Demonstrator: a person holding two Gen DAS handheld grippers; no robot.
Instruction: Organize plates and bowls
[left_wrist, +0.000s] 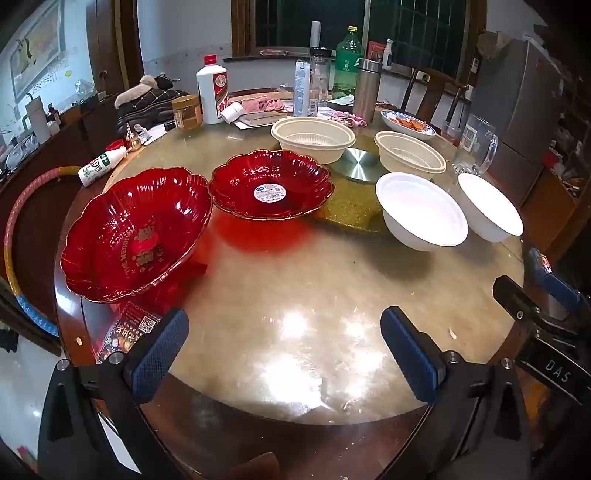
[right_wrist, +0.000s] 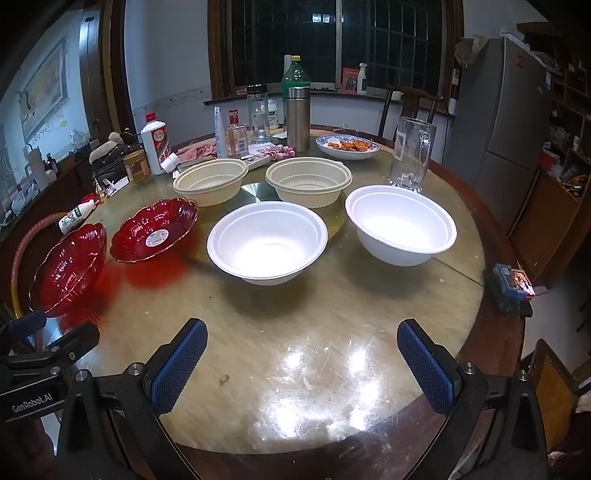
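Dark barred window being framed in brown wood; grey refrigerator being stood at right; wooden chair being placed behind; ceiling light being reflected off round table.

Plates left, foam bowls right, tubs behind.

We find a lived-in home dining room: a round table crowded with bottles and a dish of food, a refrigerator, wooden chairs, and barred night-dark windows.
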